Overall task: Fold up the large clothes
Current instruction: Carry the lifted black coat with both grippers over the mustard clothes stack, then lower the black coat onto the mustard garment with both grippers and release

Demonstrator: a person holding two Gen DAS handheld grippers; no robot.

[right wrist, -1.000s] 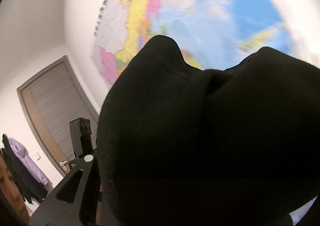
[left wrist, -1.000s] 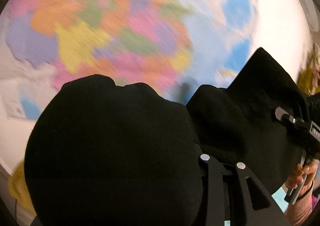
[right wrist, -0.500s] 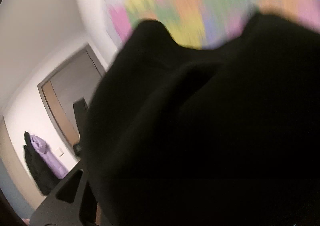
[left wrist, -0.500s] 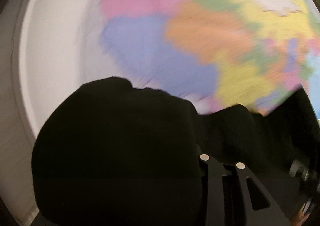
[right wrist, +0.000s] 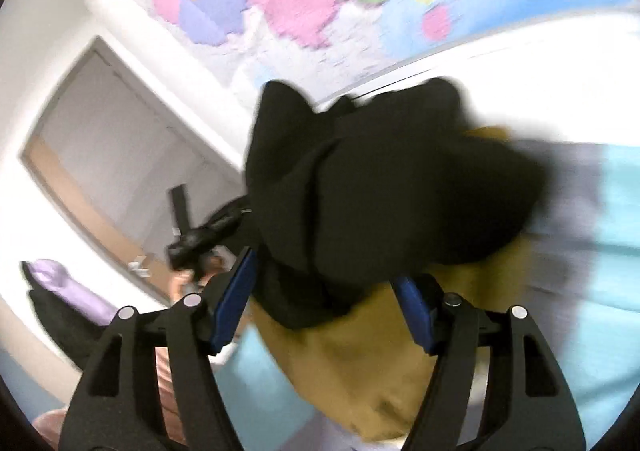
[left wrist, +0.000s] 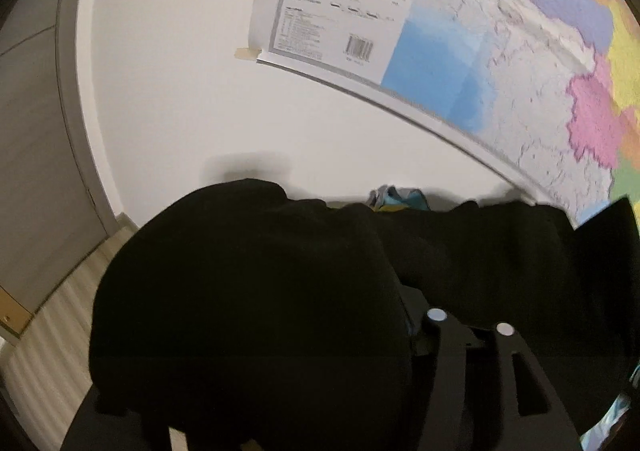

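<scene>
With jaws apart, the right gripper [right wrist: 320, 311] grips nothing; left gripper [left wrist: 404, 331] state can't be told; soft black garment [right wrist: 380, 187] is best laid flat w/ edges matched.

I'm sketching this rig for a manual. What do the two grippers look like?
The right gripper has matte black triangular cut-out finger frames, round silver bolts and blue finger pads. The left gripper shows the same black frame and silver bolts, mostly hidden.
</scene>
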